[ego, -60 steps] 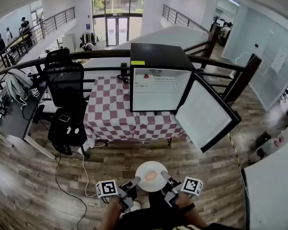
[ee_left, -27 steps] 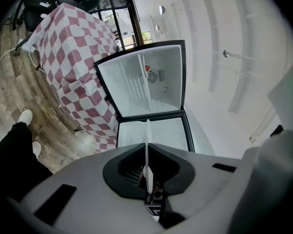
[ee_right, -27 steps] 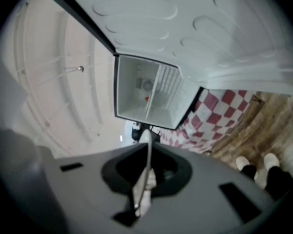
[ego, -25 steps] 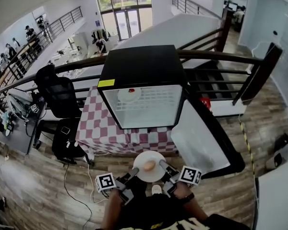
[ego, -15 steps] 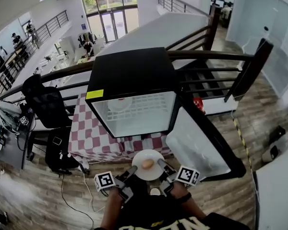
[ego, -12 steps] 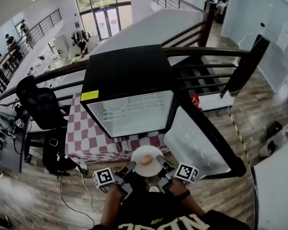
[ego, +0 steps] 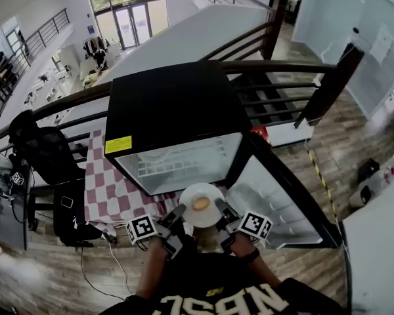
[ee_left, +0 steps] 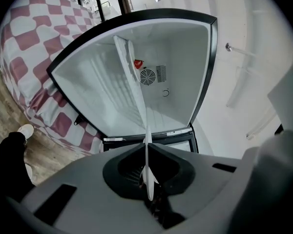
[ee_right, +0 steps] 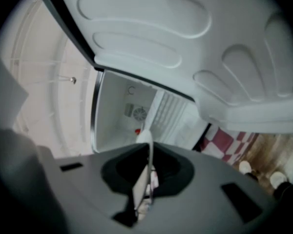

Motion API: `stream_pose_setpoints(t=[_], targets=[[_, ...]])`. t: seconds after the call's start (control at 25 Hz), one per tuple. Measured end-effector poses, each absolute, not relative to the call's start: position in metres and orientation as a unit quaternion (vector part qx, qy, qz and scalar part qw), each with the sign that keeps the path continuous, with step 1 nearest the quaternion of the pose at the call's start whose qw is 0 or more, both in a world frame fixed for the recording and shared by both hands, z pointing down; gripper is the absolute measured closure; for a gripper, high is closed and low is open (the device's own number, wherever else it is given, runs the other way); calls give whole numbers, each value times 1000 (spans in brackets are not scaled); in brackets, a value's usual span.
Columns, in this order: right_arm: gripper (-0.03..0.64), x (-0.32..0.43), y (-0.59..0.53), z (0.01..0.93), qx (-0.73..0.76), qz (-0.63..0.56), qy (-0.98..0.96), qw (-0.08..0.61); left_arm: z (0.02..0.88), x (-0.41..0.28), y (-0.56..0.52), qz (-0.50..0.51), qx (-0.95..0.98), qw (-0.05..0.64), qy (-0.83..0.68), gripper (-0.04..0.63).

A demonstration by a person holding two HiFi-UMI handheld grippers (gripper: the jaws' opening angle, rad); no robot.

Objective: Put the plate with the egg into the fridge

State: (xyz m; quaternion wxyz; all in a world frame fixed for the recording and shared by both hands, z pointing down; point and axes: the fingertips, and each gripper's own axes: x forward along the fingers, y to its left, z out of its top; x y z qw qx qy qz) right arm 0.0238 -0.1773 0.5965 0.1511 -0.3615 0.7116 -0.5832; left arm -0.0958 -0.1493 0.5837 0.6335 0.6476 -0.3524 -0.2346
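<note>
Right now the white plate (ego: 188,198), with the brown egg (ego: 200,203) at its middle, hangs level in front of the open fridge (ego: 177,104), at the lower edge of its mouth and not yet inside. The left gripper (ego: 178,212) pinches the rim on one side and the right gripper (ego: 219,208) pinches it on the opposite side; both pairs of jaws are almost closed, clamped on the thin rim. Only the head view shows the egg. Each gripper view meets the plate edge-on, as a thin white line running out from between the jaws. The left gripper view alone looks deep into the white interior, where a round fan grille (ee_left: 147,76) sits on the back wall and a small red item (ee_left: 138,63) lies just beside the wire shelf (ee_left: 127,62). The right gripper view is mostly filled by the moulded inner face of the door (ee_right: 185,38). From the head, the fridge stands on a red-and-white checked tablecloth (ego: 108,192), with a black chair (ego: 43,153) to its left.
</note>
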Motion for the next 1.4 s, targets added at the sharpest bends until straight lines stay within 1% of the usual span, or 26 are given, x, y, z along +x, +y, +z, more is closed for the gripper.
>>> stream_pose_setpoints(t=[0.28,0.8,1.2,1.4], targets=[[588,2,-212,600,-374,-589,700,153,588,-124,-196,-209,659,602,-401,566],[588,-9,-268,599,-413,-560,699,161,593,-136,-253,-184,669,583,-423,565],[588,4,-298,602,-453,-552,678,172,603,-123,-282,-168,660,601,-419,565],[588,8,-303,603,-459,-556,671,173,602,-120,-288,-175,653,608,-416,565]])
